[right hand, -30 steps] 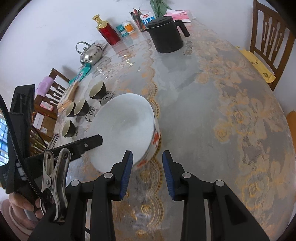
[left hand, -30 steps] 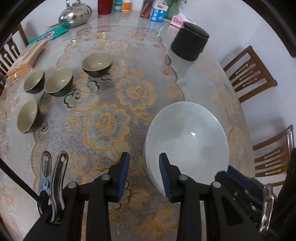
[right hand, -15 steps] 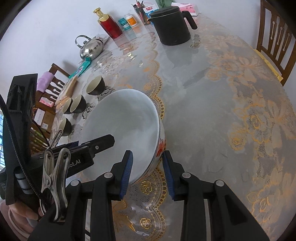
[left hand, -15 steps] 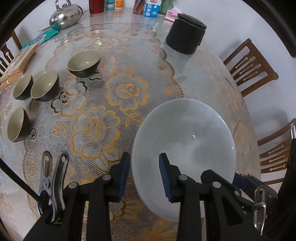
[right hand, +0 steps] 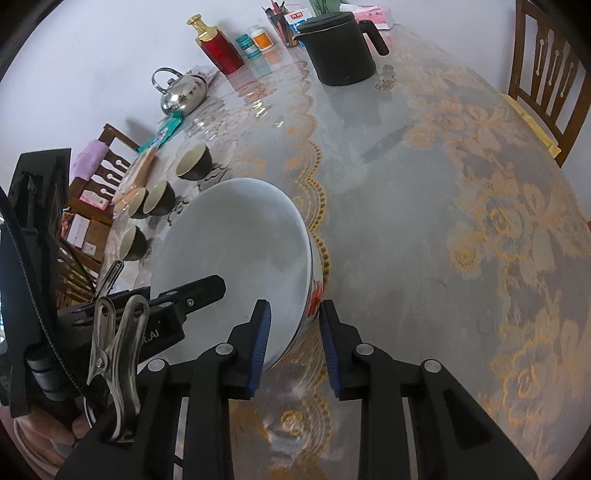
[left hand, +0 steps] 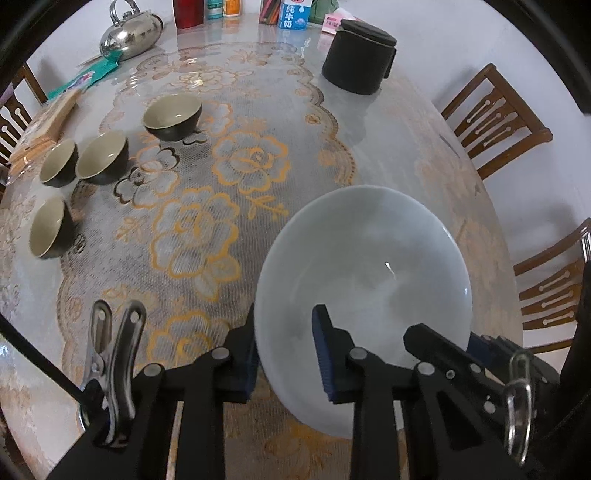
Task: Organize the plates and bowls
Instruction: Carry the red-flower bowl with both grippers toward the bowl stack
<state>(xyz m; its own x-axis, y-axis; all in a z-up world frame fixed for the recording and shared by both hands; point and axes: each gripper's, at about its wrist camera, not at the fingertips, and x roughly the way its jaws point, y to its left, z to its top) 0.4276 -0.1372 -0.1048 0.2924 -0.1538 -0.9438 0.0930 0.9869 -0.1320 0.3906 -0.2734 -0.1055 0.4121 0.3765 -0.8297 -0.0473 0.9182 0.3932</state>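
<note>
A large white bowl [left hand: 362, 258] with a red flower on its outer wall [right hand: 316, 295] stands on the lace-patterned table. My left gripper [left hand: 286, 332] straddles its near-left rim, one finger outside the wall and one inside. The jaws are closing, and a gap still shows at the inner pad. My right gripper [right hand: 294, 314] straddles the opposite rim, also closing, with a gap at its outer pad. Several small dark bowls [left hand: 102, 158] with pale insides sit at the left of the table [right hand: 159, 199].
A black lidded jug [left hand: 360, 61] stands at the far right of the table. A steel kettle [left hand: 131, 35], a red bottle [right hand: 218, 48] and small containers line the far edge. Wooden chairs [left hand: 495, 118] stand along the right side. A hand [right hand: 40, 439] shows at the lower left.
Both grippers have closed in on the white bowl, so its rim now lies between each pair of fingers. Both pairs of jaws have narrowed slightly.
</note>
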